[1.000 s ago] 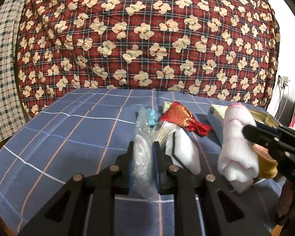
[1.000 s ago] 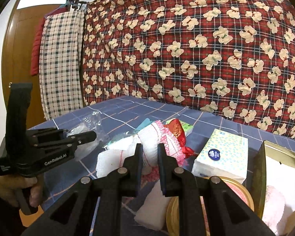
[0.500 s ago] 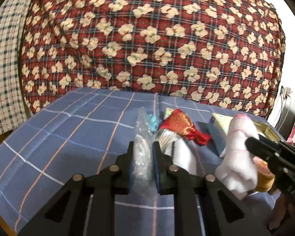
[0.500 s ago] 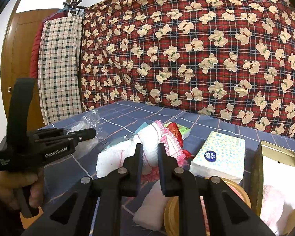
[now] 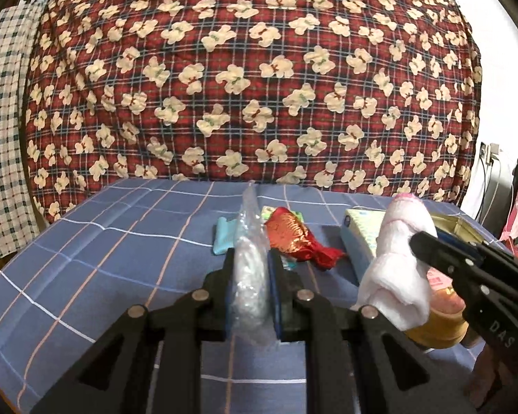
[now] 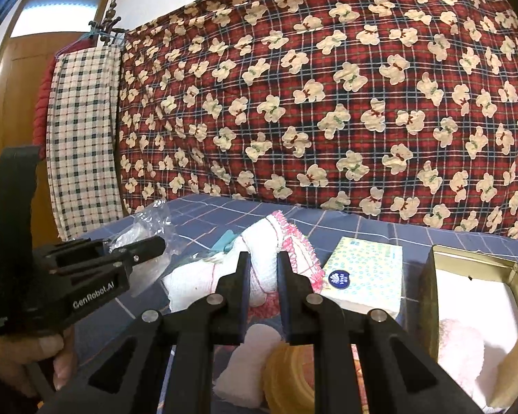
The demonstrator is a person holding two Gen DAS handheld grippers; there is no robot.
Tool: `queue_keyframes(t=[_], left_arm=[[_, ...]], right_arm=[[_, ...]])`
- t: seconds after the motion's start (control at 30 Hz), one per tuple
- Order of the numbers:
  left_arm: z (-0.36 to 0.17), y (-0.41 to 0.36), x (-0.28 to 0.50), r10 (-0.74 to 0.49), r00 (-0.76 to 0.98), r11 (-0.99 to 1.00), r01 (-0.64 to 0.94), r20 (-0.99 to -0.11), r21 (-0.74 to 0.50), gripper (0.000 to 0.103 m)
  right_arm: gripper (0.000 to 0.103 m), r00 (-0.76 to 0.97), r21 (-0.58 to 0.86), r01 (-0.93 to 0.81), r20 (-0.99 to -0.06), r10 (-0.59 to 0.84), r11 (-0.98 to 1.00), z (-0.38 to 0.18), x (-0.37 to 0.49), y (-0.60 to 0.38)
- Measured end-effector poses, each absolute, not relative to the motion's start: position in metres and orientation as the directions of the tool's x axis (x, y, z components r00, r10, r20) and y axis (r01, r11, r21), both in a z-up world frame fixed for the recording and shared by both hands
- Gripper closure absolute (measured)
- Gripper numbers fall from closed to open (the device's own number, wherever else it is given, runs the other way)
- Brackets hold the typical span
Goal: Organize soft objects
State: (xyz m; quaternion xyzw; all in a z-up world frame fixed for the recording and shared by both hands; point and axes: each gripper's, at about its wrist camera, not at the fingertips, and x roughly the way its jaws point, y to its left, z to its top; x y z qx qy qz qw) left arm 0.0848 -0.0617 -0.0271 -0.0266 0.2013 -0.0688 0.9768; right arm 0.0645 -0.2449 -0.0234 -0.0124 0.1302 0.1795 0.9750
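Both grippers loaded, lifted over the blue bedspread (image 5: 86, 241). Left gripper (image 5: 250, 276) clamped on clear plastic bag (image 5: 248, 269); right gripper (image 6: 262, 276) clamped on white towel (image 6: 259, 241). Stowing step, I judge: gold tin (image 6: 431, 276) sits open at four o'clock, towel goes there next.

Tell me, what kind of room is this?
Probably a bedroom at home: a bed with a blue checked sheet, a big red bear-print quilt piled behind it, and clothes hanging by a wooden door.
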Motion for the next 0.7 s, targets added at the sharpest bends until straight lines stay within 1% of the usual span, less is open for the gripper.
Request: queue_keyframes(t=[0.27,0.7], left_arm=[[-0.026,-0.074,0.085,-0.162,0.906,0.987,0.143,-0.39,-0.079,0.088],[-0.019,-0.091,0.083,-0.161,0.924,0.987,0.145,-0.348,-0.073,0.088]], right_arm=[[0.087,0.91,0.03,-0.33,-0.253,0.327,0.943,-0.022,0.065,-0.25],[0.087,0.93,0.039,-0.279,-0.237,0.28,0.96,-0.02,0.068,-0.256]])
